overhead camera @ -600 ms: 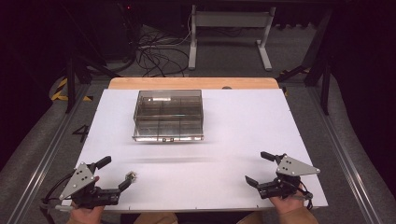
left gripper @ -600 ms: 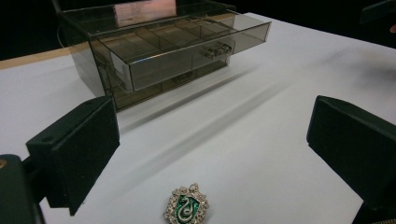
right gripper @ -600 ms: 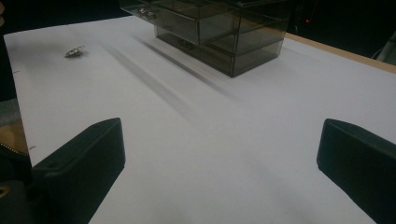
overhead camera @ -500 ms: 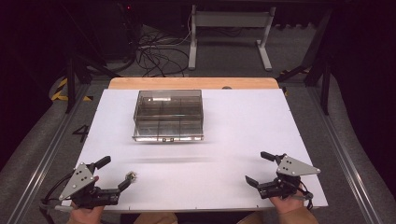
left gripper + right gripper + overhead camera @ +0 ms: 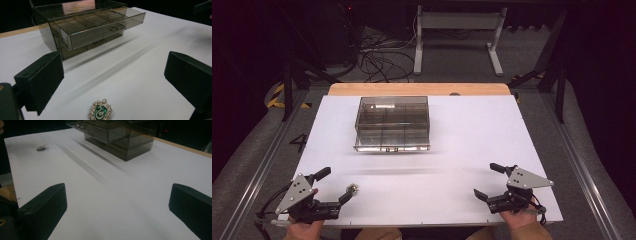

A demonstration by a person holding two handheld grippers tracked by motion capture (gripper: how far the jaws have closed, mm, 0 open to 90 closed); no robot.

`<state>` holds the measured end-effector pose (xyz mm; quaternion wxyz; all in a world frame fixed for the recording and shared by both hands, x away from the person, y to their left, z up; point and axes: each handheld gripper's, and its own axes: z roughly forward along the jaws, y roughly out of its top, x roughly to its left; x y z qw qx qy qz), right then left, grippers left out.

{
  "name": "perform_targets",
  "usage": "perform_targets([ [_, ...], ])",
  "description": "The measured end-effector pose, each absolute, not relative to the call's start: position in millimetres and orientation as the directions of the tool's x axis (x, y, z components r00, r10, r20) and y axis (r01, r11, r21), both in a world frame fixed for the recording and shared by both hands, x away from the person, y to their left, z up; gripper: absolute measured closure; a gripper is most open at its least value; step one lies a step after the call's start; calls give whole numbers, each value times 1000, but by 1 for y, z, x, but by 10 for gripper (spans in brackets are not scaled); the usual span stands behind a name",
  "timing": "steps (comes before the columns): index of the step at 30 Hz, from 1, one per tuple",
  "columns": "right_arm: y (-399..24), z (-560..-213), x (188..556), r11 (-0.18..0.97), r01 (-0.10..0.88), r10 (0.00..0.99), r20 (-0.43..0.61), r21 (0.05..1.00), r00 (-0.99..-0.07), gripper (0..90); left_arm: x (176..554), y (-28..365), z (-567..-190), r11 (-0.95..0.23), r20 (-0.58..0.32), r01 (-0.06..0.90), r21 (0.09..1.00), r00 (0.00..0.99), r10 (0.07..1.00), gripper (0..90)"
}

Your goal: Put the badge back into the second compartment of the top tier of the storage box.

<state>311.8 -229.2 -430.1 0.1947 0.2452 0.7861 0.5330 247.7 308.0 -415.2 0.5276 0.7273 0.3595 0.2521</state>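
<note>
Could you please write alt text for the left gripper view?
A green and silver snake-crest brooch lies on the white table between the left gripper's open black jaws. Beyond it stands a smoky clear drawer box, its top drawer pulled out.

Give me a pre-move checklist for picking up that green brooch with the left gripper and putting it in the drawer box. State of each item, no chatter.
1. left gripper open: ok, jaws stand wide apart.
2. green brooch between the jaws' line: ok, it lies flat on the table just ahead of them.
3. Top drawer of the drawer box open: ok, pulled out.
4. Drawer compartments free: cannot tell, tinted walls blur the contents.
5. White table between brooch and box free of obstacles: ok.
6. right gripper out of the way: ok, open at the near right.
</note>
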Motion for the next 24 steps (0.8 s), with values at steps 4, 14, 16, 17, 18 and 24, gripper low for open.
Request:
perform_targets([
  [4, -229, -431, 312, 312, 182, 592, -41, 932, -805, 21, 249, 307, -414, -170, -29, 264, 949, 612, 790, 33],
  [14, -227, -432, 313, 324, 190, 589, -41, 927, -807, 22, 257, 308, -404, -124, -103, 314, 941, 616, 781, 27],
  [16, -227, -432, 314, 326, 190, 587, -41, 926, -808, 22, 260, 307, -402, -130, -104, 319, 939, 622, 776, 28],
  [17, -226, -433, 314, 328, 193, 586, -39, 925, -809, 22, 261, 306, -402, -133, -102, 321, 938, 621, 777, 29],
  [18, -226, -433, 314, 329, 194, 586, -39, 924, -809, 22, 261, 305, -401, -130, -107, 325, 937, 620, 777, 29],
  [24, -226, -434, 314, 331, 196, 585, -38, 923, -810, 22, 266, 301, -398, -134, -105, 322, 937, 627, 772, 31],
])
